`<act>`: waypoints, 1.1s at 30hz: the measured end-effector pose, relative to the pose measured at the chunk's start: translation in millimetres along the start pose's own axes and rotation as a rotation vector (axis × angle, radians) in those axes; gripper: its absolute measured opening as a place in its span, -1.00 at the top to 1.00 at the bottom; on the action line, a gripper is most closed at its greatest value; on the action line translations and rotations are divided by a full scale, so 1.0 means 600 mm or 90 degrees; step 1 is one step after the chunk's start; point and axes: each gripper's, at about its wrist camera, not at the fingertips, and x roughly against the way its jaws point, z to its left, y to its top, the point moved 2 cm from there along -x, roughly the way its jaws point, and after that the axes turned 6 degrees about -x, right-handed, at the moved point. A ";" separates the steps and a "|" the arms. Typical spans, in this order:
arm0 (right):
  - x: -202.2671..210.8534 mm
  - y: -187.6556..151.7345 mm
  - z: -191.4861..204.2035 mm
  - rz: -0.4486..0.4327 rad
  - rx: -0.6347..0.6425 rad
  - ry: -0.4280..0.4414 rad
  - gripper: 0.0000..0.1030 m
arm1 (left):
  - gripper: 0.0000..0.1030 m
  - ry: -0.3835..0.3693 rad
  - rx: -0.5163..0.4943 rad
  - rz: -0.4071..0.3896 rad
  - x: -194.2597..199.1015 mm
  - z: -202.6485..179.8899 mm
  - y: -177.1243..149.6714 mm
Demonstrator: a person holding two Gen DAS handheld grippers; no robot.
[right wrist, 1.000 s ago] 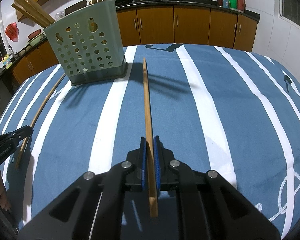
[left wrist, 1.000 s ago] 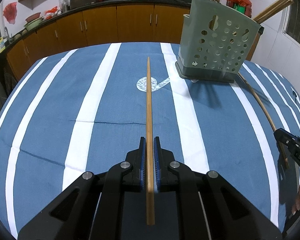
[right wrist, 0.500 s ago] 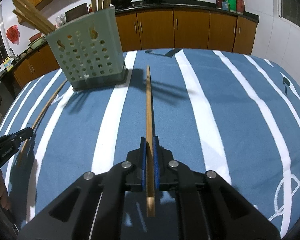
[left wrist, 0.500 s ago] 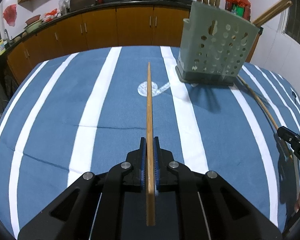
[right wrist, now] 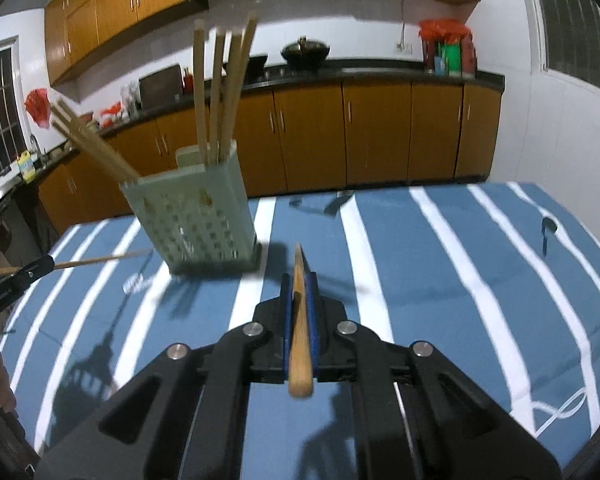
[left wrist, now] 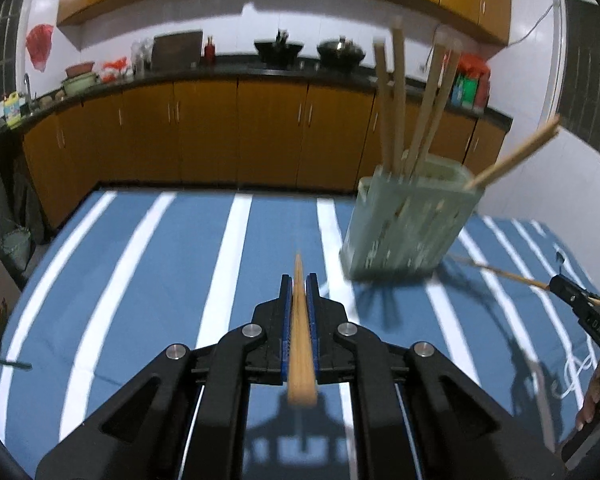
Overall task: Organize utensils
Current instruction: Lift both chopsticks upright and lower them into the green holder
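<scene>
My left gripper [left wrist: 299,280] is shut on a wooden chopstick [left wrist: 300,344] that points forward, lifted above the blue striped tablecloth [left wrist: 140,280]. My right gripper [right wrist: 299,280] is shut on another wooden chopstick [right wrist: 299,336], also lifted. A pale green perforated utensil holder [left wrist: 408,228] stands ahead right of the left gripper and holds several chopsticks [left wrist: 396,100]. In the right wrist view the holder [right wrist: 196,216] stands ahead left. Each gripper shows at the other view's edge: the right one [left wrist: 576,304] and the left one [right wrist: 16,280], each with its chopstick sticking out.
Orange kitchen cabinets [left wrist: 240,128] with a dark counter carrying woks and bottles run behind the table. A window [right wrist: 576,20] is at the right wall. A dark spoon print [right wrist: 548,228] marks the cloth at right.
Both grippers have lifted and tilted up with their chopsticks, so the views now look toward the cabinets. The holder appears nearer and blurred by motion.
</scene>
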 end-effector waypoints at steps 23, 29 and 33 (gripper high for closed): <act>0.104 0.127 0.023 -0.141 0.013 0.058 0.84 | 0.86 -0.053 -0.024 -0.132 0.082 -0.038 0.114; 0.148 0.153 0.040 -0.181 0.013 0.099 0.84 | 0.86 -0.086 -0.031 -0.165 0.108 -0.066 0.140; 0.175 0.180 0.063 -0.222 0.017 0.123 0.84 | 0.86 -0.100 -0.029 -0.195 0.122 -0.079 0.164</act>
